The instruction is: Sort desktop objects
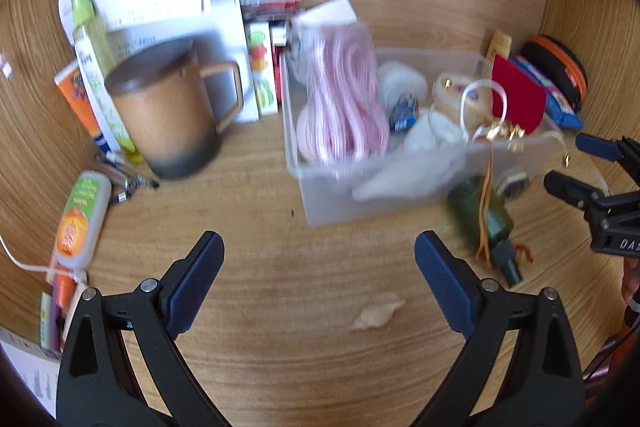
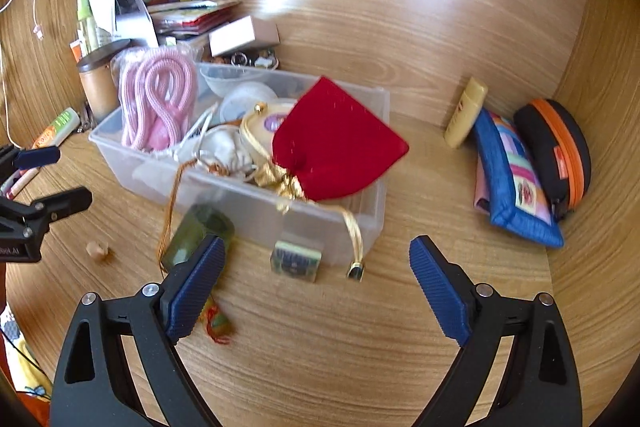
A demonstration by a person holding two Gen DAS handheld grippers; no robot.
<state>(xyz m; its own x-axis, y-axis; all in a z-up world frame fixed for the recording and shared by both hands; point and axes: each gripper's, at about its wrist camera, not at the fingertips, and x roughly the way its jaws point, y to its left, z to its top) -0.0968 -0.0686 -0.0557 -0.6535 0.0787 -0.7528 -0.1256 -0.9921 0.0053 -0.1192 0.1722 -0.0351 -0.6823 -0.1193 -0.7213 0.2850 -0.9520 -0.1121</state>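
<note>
Left wrist view: the left gripper [image 1: 318,275] hangs above bare wooden desk [image 1: 280,287], fingers spread wide and holding nothing. A small pale shell [image 1: 378,315] lies on the desk between the fingers, untouched. Ahead stands a clear plastic bin [image 1: 320,195] containing a pink coiled cord [image 1: 344,99], white cloth and a red pouch [image 1: 518,99]. A brown mug [image 1: 168,111] with a dark lid stands left of the bin, apart from it. A green bottle [image 1: 480,215] lies on its side just in front of the bin's right corner.

Right wrist view: the right gripper [image 2: 316,283] is also fully open and empty, over the desk in front of the bin. The red pouch rests on the bin's near right rim, its gold cord [image 2: 354,231] hanging down outside the wall. A small green box [image 2: 296,259] sits on the desk close against the bin's front wall. A blue pouch [image 2: 516,179] and a black-and-orange case [image 2: 560,151] lean together at the right, well apart from the bin.
</note>
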